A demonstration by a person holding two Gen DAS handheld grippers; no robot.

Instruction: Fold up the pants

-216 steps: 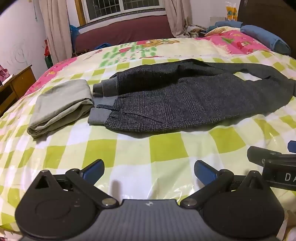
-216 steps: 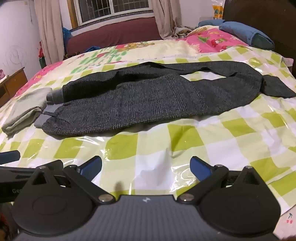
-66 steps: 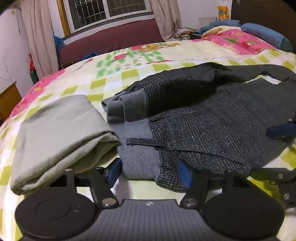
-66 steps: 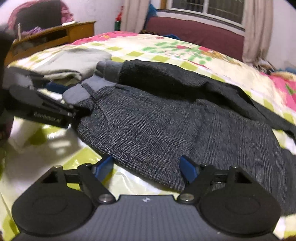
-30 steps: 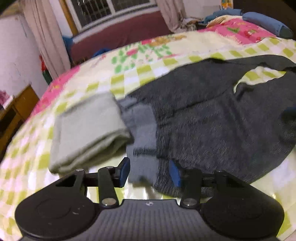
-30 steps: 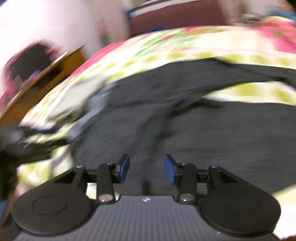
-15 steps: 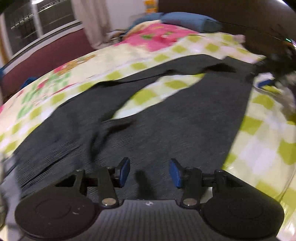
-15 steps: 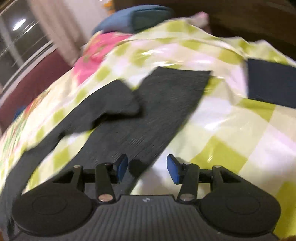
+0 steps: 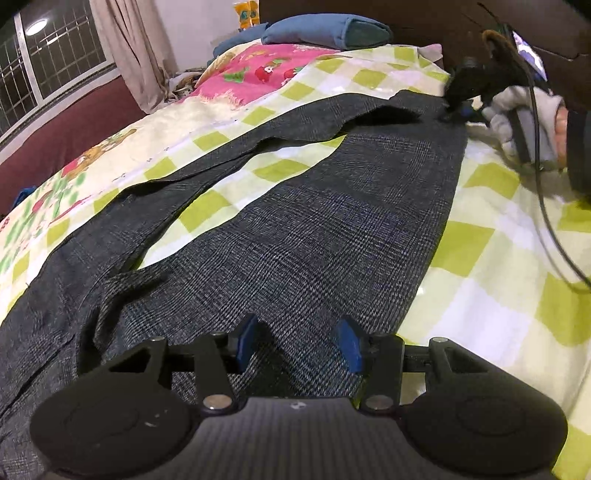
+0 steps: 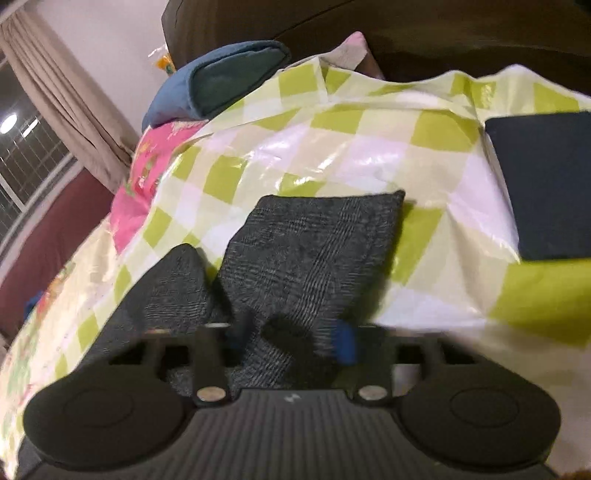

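Both pairs of jaws are standing partly open, gripping nothing. The left gripper (image 9: 297,341) is hovering over the pants (image 9: 314,229), whose length is running away toward the right gripper (image 10: 293,338), nearer the leg ends (image 10: 332,210) on the bed (image 9: 491,258).

Green-and-white checked plastic sheet (image 9: 491,302) covers the bed. Pink printed blanket (image 9: 258,70) upper centre, blue pillow (image 9: 325,33) behind it. Beige curtain (image 9: 125,51) and barred window (image 9: 55,62) upper left. Dark flat item (image 10: 546,184) at right edge.
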